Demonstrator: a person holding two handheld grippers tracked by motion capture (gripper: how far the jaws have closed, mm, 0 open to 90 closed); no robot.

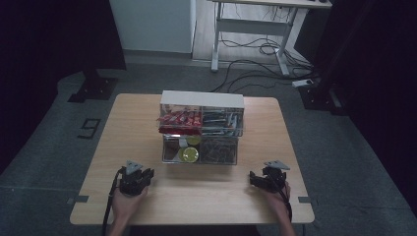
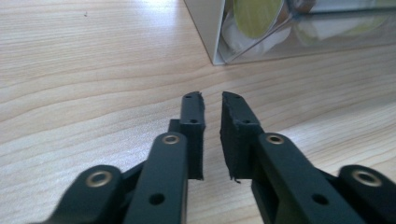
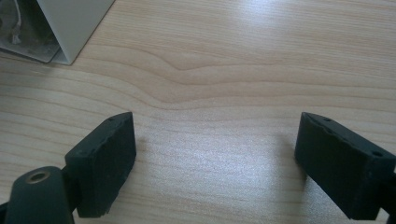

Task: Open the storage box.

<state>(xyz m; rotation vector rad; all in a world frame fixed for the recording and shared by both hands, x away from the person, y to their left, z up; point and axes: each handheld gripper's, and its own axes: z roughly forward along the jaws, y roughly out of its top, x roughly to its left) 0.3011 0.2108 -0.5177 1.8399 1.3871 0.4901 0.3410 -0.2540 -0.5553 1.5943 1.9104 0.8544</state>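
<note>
Left to right: the left tongs (image 1: 136,176) rest low on the pale wooden worktop (image 1: 216,196), jaws drawn nearly together with a thin gap and nothing between them. At centre, toward the far edge, stands the clear two-tier organiser (image 1: 200,129), its upper tier packed with red packets (image 1: 180,119), a yellow-lidded tub (image 1: 189,154) below; its open front faces the person, apparently for easy reach. The right tongs (image 1: 267,178) sit well apart from it, jaws spread wide and empty, seemingly waiting.
</note>
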